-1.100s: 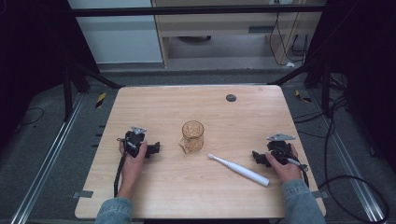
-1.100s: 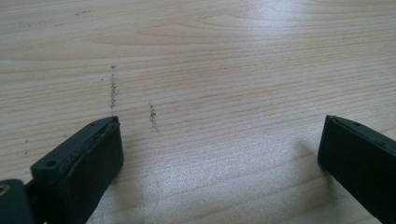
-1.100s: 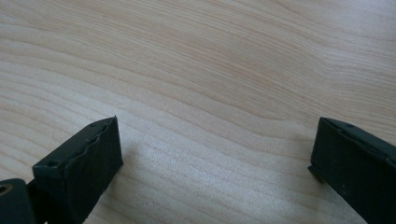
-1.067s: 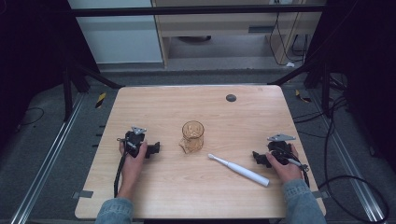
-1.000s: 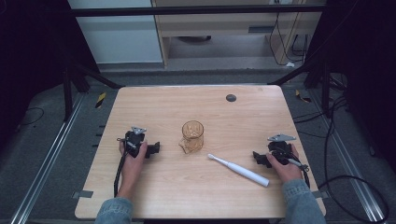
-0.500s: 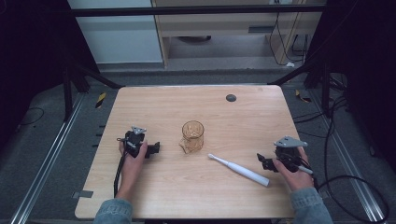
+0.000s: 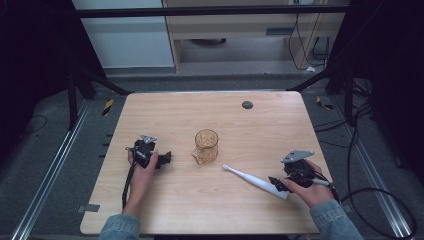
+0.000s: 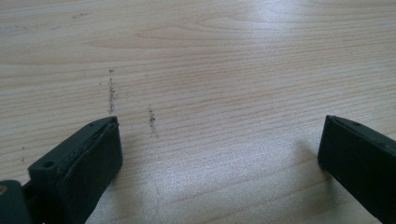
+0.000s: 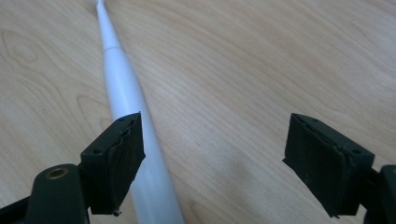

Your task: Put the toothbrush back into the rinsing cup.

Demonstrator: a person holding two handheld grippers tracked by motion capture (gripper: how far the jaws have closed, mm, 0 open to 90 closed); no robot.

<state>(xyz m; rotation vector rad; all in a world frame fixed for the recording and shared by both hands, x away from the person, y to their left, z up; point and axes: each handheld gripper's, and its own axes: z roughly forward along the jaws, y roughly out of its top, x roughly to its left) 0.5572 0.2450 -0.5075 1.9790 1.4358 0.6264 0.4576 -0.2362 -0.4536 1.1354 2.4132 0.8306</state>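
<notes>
Electric toothbrush (image 7: 255, 179), white, lies flat on the desk (image 7: 165, 210) at lower right of the high view. Its long axis runs diagonally: brush head up-left toward the frame centre, thick handle end down-right.

Right gripper (image 7: 278, 183) is at the handle end, by far the nearer of the two. In the right gripper view the toothbrush (image 9: 122, 88) runs from the upper left down past my left finger (image 9: 114, 161), passing just behind that pad, so the handle sits off to the left side of the opening rather than centred in it. Fingers stand wide apart, nothing between them but bare wood. I judge the next move needs a small shift left to centre the handle before closing across its axis.

Left gripper (image 7: 167, 158) rests on the desk at left of centre, well apart from the toothbrush. Its fingers (image 8: 79, 163) are spread wide over bare wood with faint pencil marks.

Container: amber glass cup (image 7: 206, 145), upright near desk centre, between the two grippers. It looks empty. The brush head points roughly toward it but lies apart from it.
</notes>
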